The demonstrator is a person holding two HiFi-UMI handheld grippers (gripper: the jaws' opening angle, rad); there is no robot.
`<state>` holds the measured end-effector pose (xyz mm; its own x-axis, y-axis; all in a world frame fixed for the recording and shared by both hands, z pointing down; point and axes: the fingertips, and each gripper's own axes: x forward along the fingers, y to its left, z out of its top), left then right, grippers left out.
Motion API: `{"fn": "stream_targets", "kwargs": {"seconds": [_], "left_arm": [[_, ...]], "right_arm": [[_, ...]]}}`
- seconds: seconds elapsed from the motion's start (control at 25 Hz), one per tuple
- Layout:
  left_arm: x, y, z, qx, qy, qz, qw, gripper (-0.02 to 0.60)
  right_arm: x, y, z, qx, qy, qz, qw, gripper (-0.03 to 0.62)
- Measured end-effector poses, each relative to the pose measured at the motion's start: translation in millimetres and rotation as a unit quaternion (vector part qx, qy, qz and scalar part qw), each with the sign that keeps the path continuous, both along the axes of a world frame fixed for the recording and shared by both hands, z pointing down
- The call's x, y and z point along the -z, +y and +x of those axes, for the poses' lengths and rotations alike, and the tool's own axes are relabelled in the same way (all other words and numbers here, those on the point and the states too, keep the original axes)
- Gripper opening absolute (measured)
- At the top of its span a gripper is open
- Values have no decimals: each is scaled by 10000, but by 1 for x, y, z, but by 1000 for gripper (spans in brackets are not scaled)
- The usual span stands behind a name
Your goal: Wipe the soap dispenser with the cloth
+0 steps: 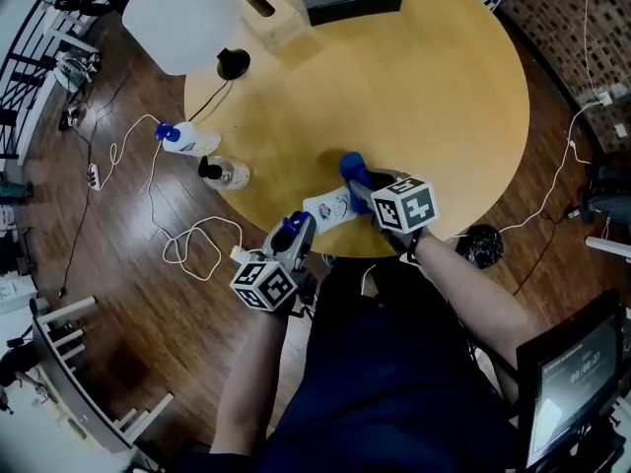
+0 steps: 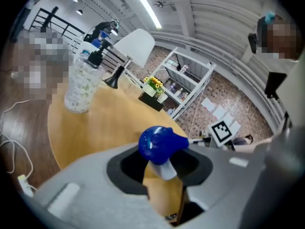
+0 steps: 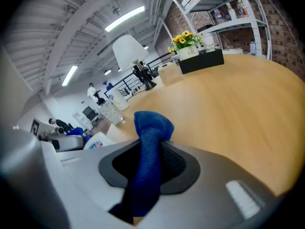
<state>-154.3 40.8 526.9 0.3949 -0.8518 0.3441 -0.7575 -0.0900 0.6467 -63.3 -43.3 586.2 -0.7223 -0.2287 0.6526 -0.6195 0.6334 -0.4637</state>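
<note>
Fingers shut — left gripper (image 1: 299, 229) pinching the soap dispenser (image 1: 328, 207), right gripper (image 1: 363, 193) clamping the cloth (image 1: 353, 169), at the tabletop's (image 1: 414, 97) near edge.

The soap dispenser (image 1: 328, 208), a white labelled bottle with a blue pump head, lies tilted at the bench's (image 1: 414, 87) near edge, its neck pinched in the left gripper's (image 1: 299, 228) jaws. The blue cloth (image 1: 353, 170), bunched in the right gripper's (image 1: 361, 191) jaws, sits just beside it.

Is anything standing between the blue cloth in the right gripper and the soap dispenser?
Nothing visible does. The cloth in the right gripper is right beside the soap dispenser, which the left gripper holds by its pump.
</note>
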Motion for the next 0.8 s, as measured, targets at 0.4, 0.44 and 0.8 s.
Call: {"fn": "stream_targets", "kwargs": {"seconds": [0.4,0.44,0.8], "left_arm": [[10,-3,14,-361,-646,114,9972,138],[10,-3,14,-357,-675,120,9970,138],[13,-6,12,-237,-663,84,9975,138]], "right_arm": [[68,48,-86,1455,-1103,4,9832,101],[64,46,-83,1408,-1072,-27,9842,101],[6,23,-32,800,-606,-754,9921,100]]}}
